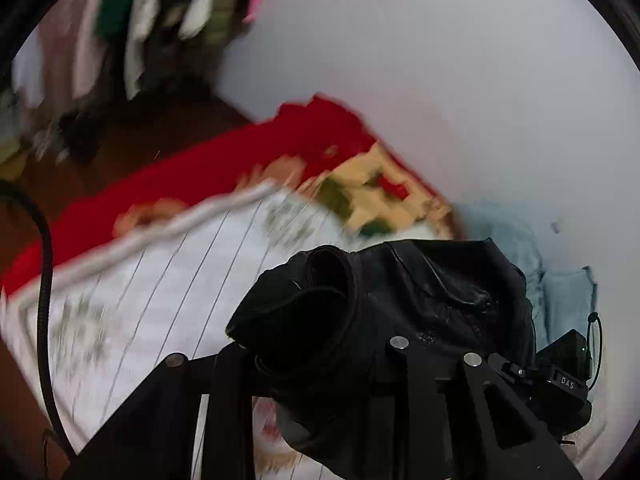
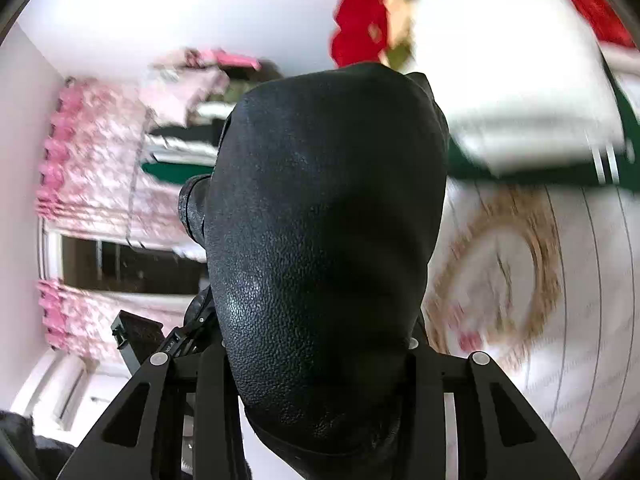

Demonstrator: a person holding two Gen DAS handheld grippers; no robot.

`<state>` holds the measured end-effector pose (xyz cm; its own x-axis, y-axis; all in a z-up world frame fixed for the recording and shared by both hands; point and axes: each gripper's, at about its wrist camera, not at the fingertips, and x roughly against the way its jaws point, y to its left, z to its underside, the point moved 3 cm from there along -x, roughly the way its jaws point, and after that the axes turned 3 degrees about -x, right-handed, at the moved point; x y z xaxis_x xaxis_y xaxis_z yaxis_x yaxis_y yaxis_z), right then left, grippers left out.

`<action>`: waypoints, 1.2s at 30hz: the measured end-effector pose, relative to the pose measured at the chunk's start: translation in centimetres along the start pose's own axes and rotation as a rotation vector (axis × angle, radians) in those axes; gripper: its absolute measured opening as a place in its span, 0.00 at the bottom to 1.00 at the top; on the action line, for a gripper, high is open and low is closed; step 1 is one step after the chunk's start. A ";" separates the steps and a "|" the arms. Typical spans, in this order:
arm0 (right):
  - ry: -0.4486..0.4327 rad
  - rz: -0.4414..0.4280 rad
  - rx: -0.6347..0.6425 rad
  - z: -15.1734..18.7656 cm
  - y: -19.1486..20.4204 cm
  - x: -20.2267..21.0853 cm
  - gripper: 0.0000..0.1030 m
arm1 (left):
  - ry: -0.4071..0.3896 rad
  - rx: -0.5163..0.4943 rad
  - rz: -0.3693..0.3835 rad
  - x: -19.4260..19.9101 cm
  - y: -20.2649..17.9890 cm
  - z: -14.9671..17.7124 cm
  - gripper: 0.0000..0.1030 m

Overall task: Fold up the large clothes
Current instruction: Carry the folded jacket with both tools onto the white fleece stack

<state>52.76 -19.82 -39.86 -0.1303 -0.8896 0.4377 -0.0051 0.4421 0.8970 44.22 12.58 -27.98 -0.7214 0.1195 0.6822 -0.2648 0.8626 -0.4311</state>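
1. The bed fills most of what you see: a white bedsheet (image 1: 152,292) with thin dark lines and a faded floral print, and a red blanket (image 1: 224,160) along its far edge against the pale wall (image 1: 440,80).
2. Your black leather jacket (image 2: 324,216) is the garment in hand. It is lifted clear of the sheet and bunched up in front of both cameras. In the left wrist view it shows a round opening, a cuff or sleeve end, hanging across the frame (image 1: 384,312).
3. In the right wrist view, pink floral curtains (image 2: 92,168) flank a dark window, all blurred.
4. A white and green folded item (image 2: 516,92) lies on the bed beyond the jacket, blurred too.
5. Your left gripper (image 1: 356,364) is clamped on a fold of the jacket; leather covers its fingertips.
6. Your right gripper (image 2: 320,364) grips a thick bulge of the jacket between its fingers, which hides the tips as well.
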 end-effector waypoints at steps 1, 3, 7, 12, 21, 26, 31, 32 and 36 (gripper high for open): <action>-0.014 -0.008 0.000 -1.6 1.2 -0.2 0.39 | -0.009 -0.014 0.013 -0.6 -0.9 -1.5 0.23; -0.061 -0.029 0.004 -6.5 3.8 0.1 0.39 | -0.029 -0.045 0.037 -2.7 -3.2 -4.7 0.23; -0.119 -0.030 -0.003 -14.6 4.0 2.7 0.39 | -0.019 -0.047 0.087 -9.1 -6.8 -8.6 0.23; -0.107 -0.009 -0.066 -24.2 -2.8 3.9 0.39 | 0.058 -0.077 0.100 -21.0 -10.9 -8.7 0.23; -0.054 0.128 -0.253 -32.1 -17.5 1.4 0.54 | 0.325 -0.157 0.000 -35.8 -10.2 -2.7 0.41; -0.024 0.297 -0.184 -29.2 -16.4 1.6 0.69 | 0.338 -0.192 -0.068 -34.5 -9.9 -2.7 0.79; -0.084 0.650 0.006 -26.1 -12.5 2.4 0.80 | 0.301 -0.287 -0.155 -32.5 -10.1 -2.9 0.88; -0.102 0.734 0.047 -25.3 -11.5 2.6 0.84 | 0.282 -0.314 -0.170 -31.6 -10.3 -3.0 0.91; -0.178 0.967 0.164 -21.8 -7.2 3.0 0.93 | 0.225 -0.412 -0.224 -27.9 -11.7 -2.9 0.95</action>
<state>73.98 -28.21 -43.65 -0.2974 -0.1143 0.9479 0.0465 0.9899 0.1340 69.31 0.58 -40.24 -0.5085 -0.0270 0.8606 -0.0910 0.9956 -0.0226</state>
